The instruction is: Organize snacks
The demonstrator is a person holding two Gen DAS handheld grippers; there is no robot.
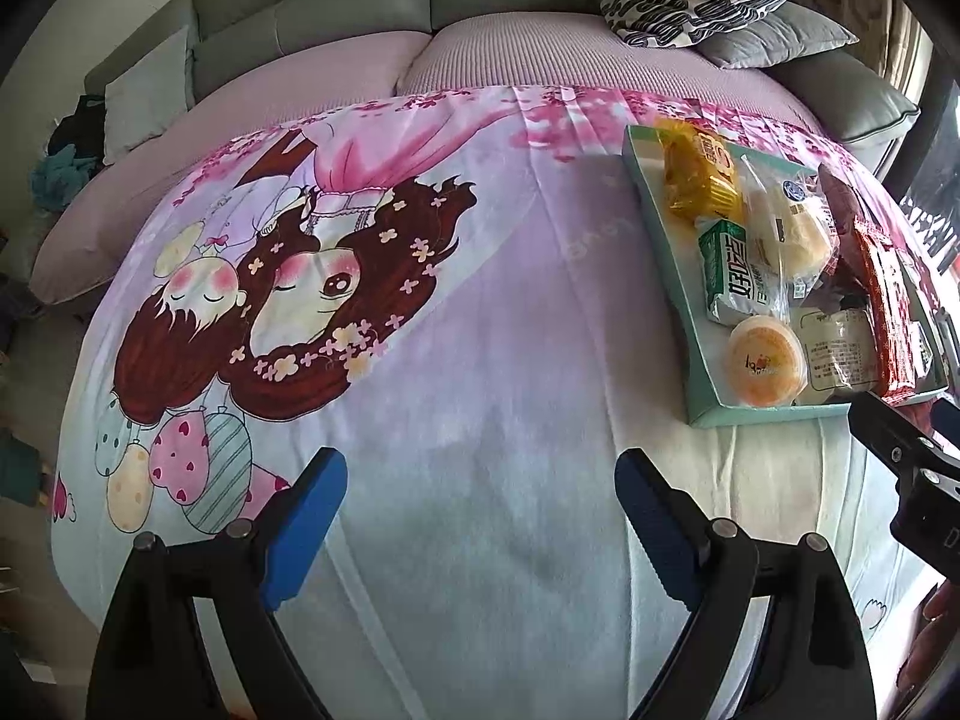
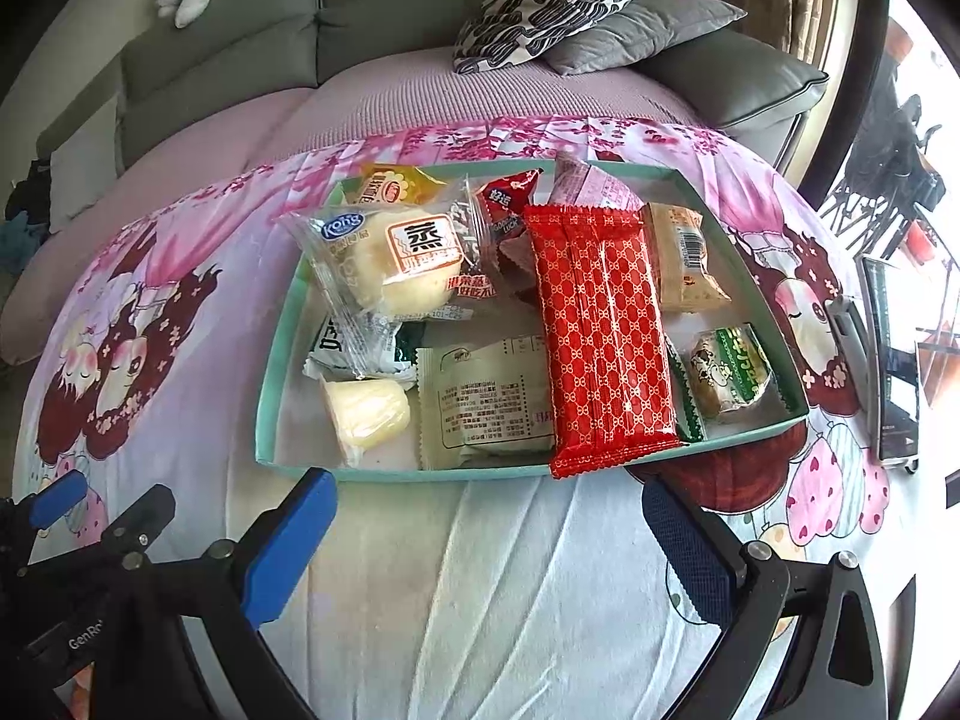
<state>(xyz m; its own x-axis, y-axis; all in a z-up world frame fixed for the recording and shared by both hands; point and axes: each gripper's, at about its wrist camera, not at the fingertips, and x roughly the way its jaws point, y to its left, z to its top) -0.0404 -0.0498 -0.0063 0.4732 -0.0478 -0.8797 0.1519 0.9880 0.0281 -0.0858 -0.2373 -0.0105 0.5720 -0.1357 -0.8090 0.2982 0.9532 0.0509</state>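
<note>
Both grippers: left gripper (image 1: 480, 525) and right gripper (image 2: 489, 546) have black angular frames with silver round screw heads. Finger pads (image 2: 288, 546) are blue and ribbed. White "GenRo" lettering on the left unit's body.

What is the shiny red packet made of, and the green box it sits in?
The red packet looks like glossy plastic or foil film: it glints and has crimped, zigzag ends. The green box seems to be thin matte cardboard, with flat folded walls, though I can't be sure.

Snacks (image 2: 603, 330) lie in a tray (image 2: 267, 384) on the cloth (image 2: 480, 570) (sofa (image 2: 384, 12) behind).
</note>
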